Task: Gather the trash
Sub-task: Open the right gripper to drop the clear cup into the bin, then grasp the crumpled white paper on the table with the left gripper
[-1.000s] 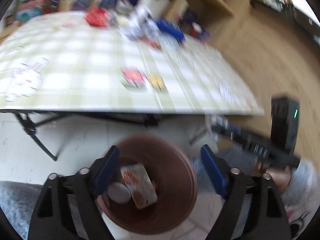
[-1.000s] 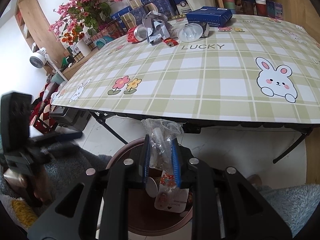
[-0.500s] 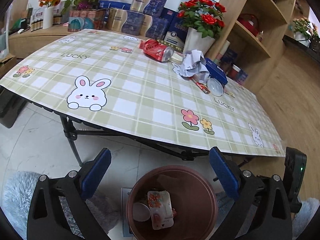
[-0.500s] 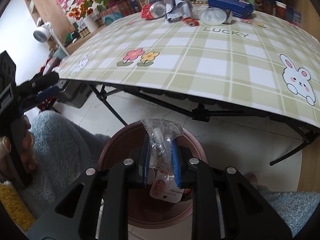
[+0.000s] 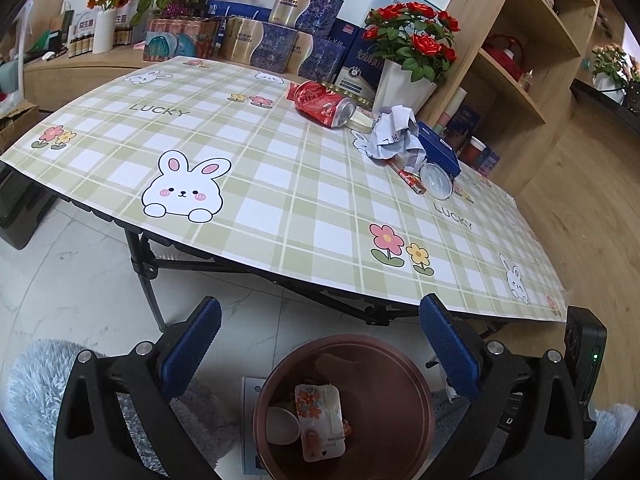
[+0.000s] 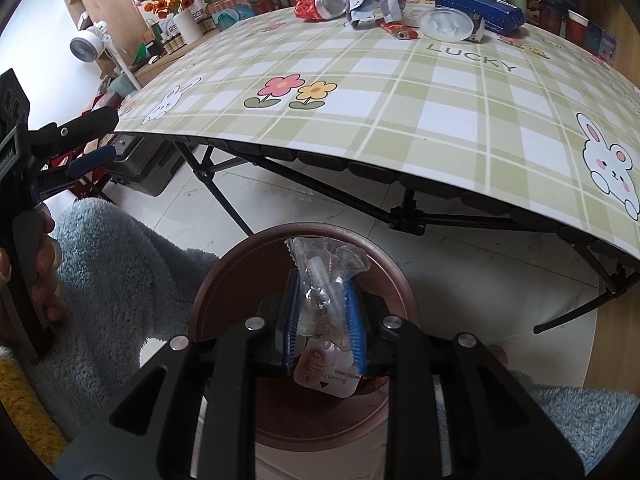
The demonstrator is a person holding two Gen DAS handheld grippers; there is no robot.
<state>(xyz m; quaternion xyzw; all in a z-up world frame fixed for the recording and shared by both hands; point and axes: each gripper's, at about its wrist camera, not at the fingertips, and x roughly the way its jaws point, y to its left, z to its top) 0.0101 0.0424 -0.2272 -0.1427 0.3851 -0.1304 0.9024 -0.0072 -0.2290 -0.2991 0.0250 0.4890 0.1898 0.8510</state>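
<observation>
My right gripper [image 6: 323, 292] hangs over the brown round bin [image 6: 224, 272] on the floor. A crumpled clear plastic wrapper [image 6: 320, 272] is still pressed between its blue pads while the jaws are opening. My left gripper [image 5: 320, 320] stands wide open and empty above the same bin [image 5: 280, 372]; it also shows at the left edge as left gripper [image 6: 104, 136]. Inside the bin lie a flowered pouch [image 5: 320, 420] and a small white cup [image 5: 282, 426]. On the table are a red can [image 5: 324, 102], crumpled paper [image 5: 392, 132], a clear round lid [image 5: 438, 180] and a red wrapper [image 5: 412, 180].
The plaid folding table [image 5: 240, 184] overhangs the bin, with black legs [image 5: 144, 272] beneath. A blue box [image 5: 438, 148], a potted rose plant [image 5: 412, 60] and gift boxes line its far edge. Wooden shelves [image 5: 520, 60] stand to the right. Fluffy blue fabric [image 6: 112, 272] lies beside the bin.
The left wrist view lifted from the bin toward the tabletop and its jaws spread wider. The right gripper sank closer over the bin with the wrapper, its pads slightly farther apart.
</observation>
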